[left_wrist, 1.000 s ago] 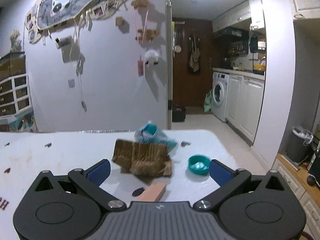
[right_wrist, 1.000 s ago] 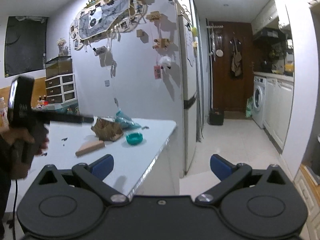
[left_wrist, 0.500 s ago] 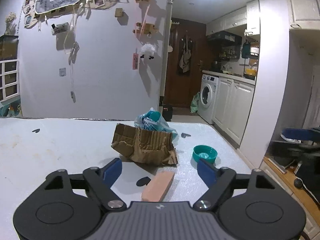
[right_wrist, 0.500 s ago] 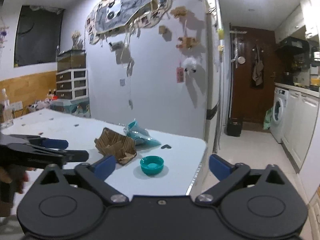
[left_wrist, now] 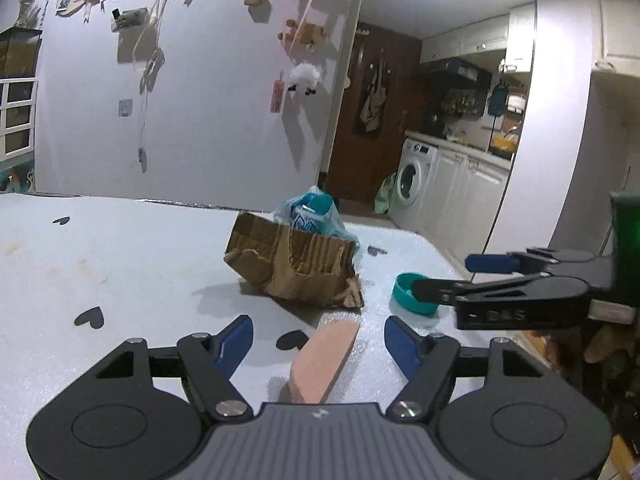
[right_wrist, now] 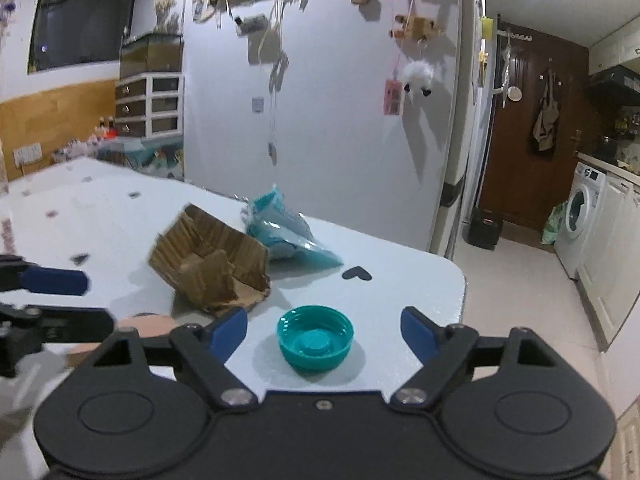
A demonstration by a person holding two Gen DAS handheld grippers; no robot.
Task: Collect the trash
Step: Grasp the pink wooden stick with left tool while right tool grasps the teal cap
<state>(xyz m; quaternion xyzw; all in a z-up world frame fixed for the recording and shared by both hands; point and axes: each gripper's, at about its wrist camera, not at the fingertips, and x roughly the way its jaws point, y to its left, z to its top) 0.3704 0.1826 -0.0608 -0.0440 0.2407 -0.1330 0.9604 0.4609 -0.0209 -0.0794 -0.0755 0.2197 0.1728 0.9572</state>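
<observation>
On the white table (left_wrist: 120, 264) lie a torn brown cardboard piece (left_wrist: 292, 268), a crumpled blue plastic bag (left_wrist: 316, 216) behind it, a pink flat strip (left_wrist: 324, 356) and an upturned teal cap (right_wrist: 316, 338). My left gripper (left_wrist: 319, 344) straddles the near end of the pink strip; its jaws are closing and the pads stand clear of it. My right gripper (right_wrist: 322, 326) has the teal cap between its closing jaws, with gaps on both sides. In the left wrist view the right gripper (left_wrist: 452, 278) reaches in from the right in front of the cap (left_wrist: 404, 292).
Black heart stickers (left_wrist: 90, 317) dot the table. Its rounded corner (right_wrist: 460, 280) drops off just right of the cap. Beyond lie a tiled floor, a dark bin (right_wrist: 484, 228), a washing machine (right_wrist: 580, 216) and white cabinets. A decorated wall (left_wrist: 180, 100) backs the table.
My right gripper swung in over the table and now frames the teal cap. My left gripper sank and moved closer to the pink strip. Both pairs of jaws have narrowed.
</observation>
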